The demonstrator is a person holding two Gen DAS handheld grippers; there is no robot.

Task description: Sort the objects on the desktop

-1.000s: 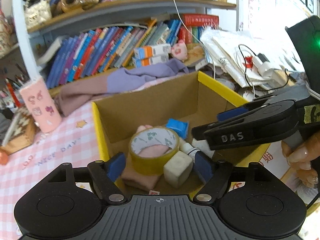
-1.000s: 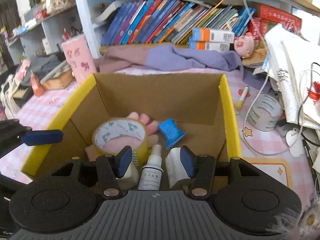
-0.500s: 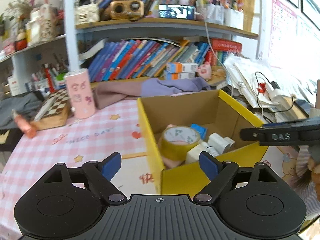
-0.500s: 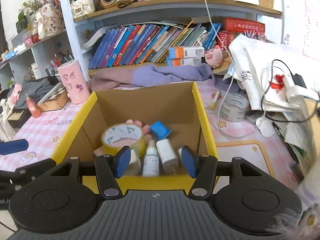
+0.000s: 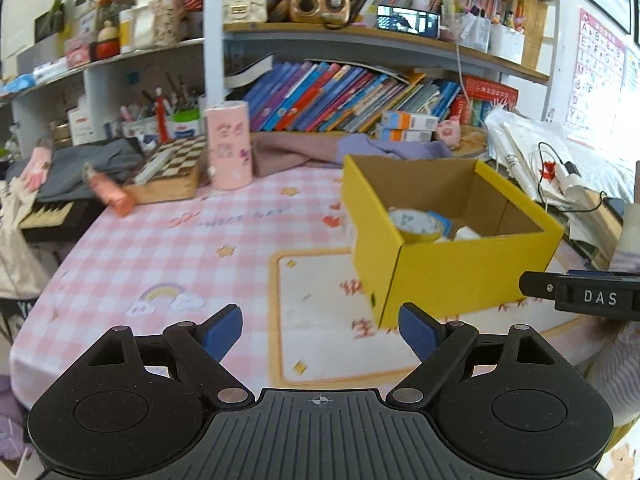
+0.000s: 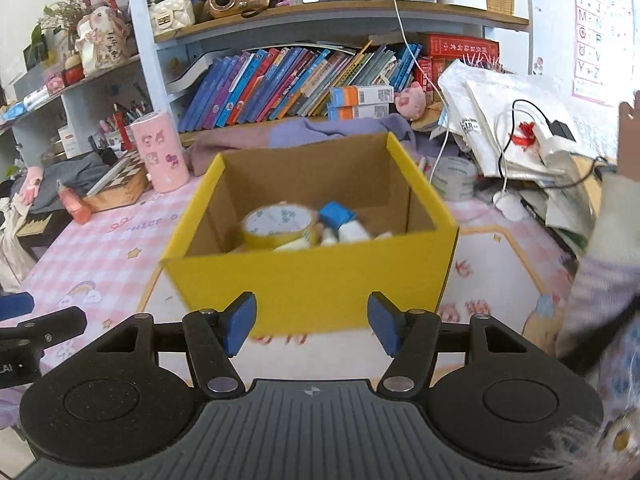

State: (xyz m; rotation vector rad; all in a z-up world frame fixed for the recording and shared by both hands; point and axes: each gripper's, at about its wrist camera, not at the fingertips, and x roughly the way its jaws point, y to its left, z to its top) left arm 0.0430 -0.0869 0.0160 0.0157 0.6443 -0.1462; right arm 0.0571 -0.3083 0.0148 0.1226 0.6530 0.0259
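Observation:
A yellow cardboard box (image 5: 472,276) (image 6: 312,280) stands on the pink checked tablecloth. Inside it lie a yellow tape roll (image 5: 414,224) (image 6: 278,224), a blue piece (image 6: 337,213) and small white bottles (image 6: 352,232). My left gripper (image 5: 320,330) is open and empty, low over the tablecloth to the left front of the box. My right gripper (image 6: 312,326) is open and empty, in front of the box's near wall. The right gripper's side also shows at the right edge of the left wrist view (image 5: 580,296).
A pink cylinder holder (image 5: 229,145) (image 6: 160,152), a chessboard box (image 5: 168,176), an orange-pink tube (image 5: 108,194) and a clear tape roll (image 6: 456,178) sit on the table. Bookshelves, purple cloth (image 6: 320,132), bags and cables crowd the back and right.
Both grippers have drawn back and up out of the box, which now stands farther off. Both remain open and empty. The objects stay in the box.

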